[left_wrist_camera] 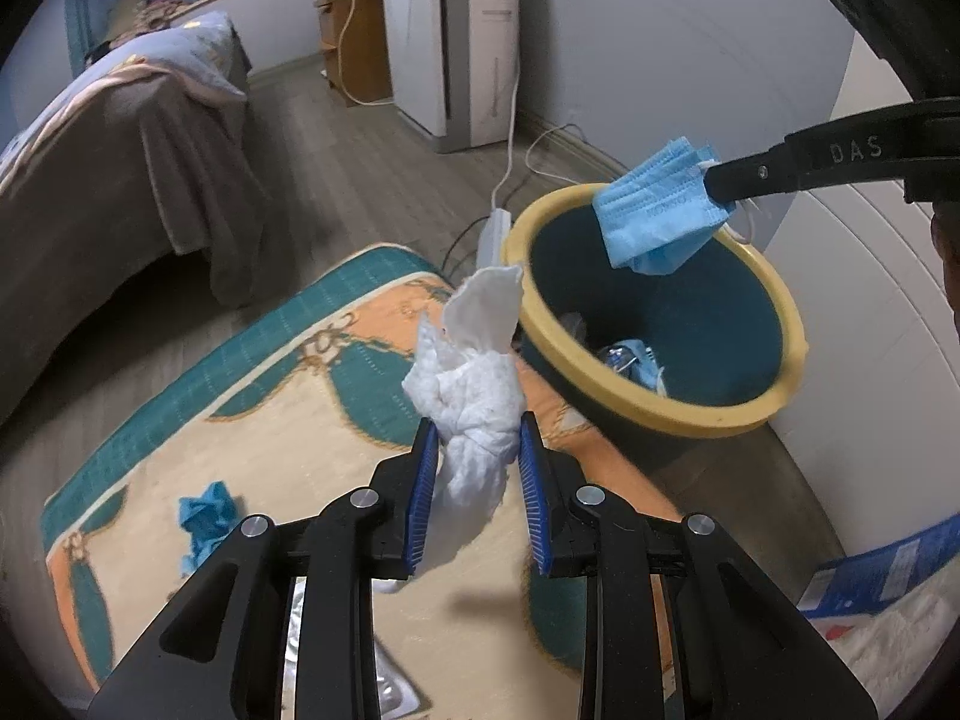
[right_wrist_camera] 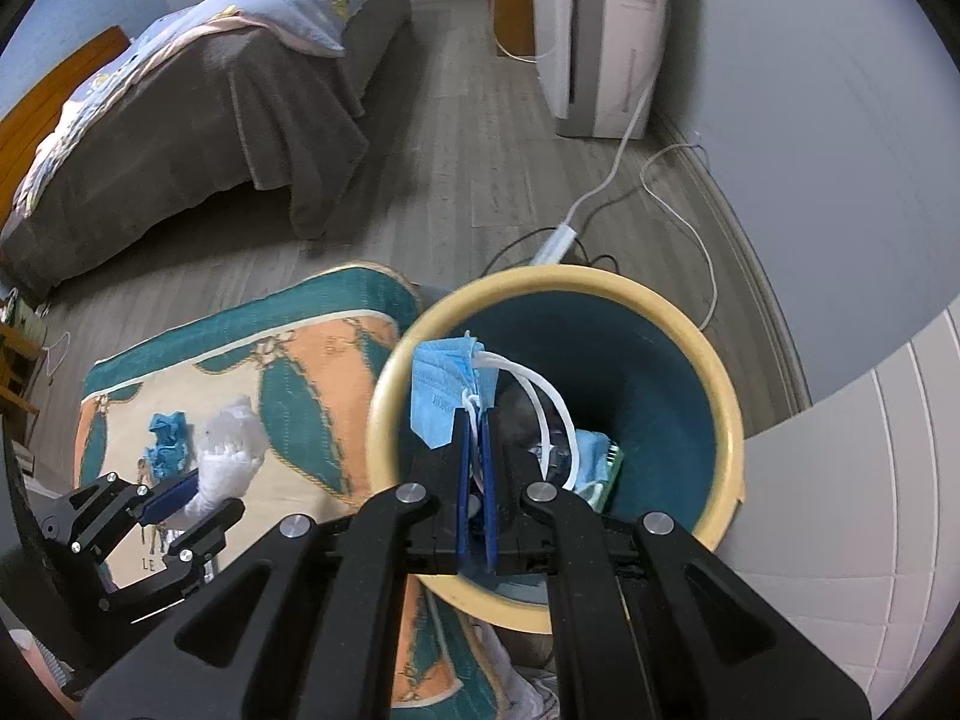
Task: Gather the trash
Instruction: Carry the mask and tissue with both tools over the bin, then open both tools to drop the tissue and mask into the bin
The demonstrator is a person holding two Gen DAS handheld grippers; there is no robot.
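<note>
The left gripper (left_wrist_camera: 474, 462) is clamped on a crumpled white tissue (left_wrist_camera: 474, 396) above the patterned teal-and-orange rug (left_wrist_camera: 270, 360). At two o'clock, the right gripper (right_wrist_camera: 476, 456) pinches a folded blue face mask (right_wrist_camera: 441, 390) over the yellow-rimmed teal bin (right_wrist_camera: 729, 438). A crumpled blue wad (left_wrist_camera: 204, 519) lies on the rug at eight o'clock.

A grey plank floor (left_wrist_camera: 372, 138) carries everything: a teal-and-orange rug (left_wrist_camera: 252, 396) across the lower centre of the left view, with a crumpled blue scrap (left_wrist_camera: 204, 519) lying on it at lower left. The yellow-rimmed bin (left_wrist_camera: 660, 408) stands at the rug's right edge, by the wall. Farther back, upper left, stands a bed (left_wrist_camera: 120, 168); at top centre a white appliance (left_wrist_camera: 456, 48), its cable (left_wrist_camera: 510, 138) trailing across the floor to a power strip (left_wrist_camera: 493, 234) behind the bin.
</note>
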